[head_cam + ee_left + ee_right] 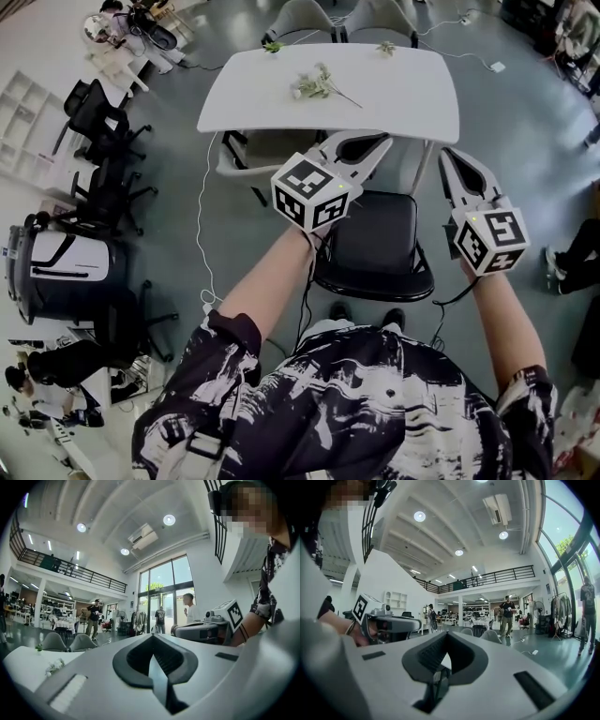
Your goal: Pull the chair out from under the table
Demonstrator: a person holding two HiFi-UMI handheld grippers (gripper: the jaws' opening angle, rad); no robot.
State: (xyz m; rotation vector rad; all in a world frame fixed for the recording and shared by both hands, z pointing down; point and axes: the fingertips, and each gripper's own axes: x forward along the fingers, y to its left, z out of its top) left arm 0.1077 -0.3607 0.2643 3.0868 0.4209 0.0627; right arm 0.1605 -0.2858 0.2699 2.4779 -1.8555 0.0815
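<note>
Black chair point(375, 239) stands just near of the white table point(403, 94). Its seat is almost wholly clear of the tabletop's near edge, its back toward the person. Left gripper point(373, 145) and right gripper point(450, 161) are both clenched on nothing, held level above the chair's far corners. This fits a chair drawn out and let go, or one awaiting a grab; stage unsettled. Any further pull would need jaws parted, then closed on the backrest.
</note>
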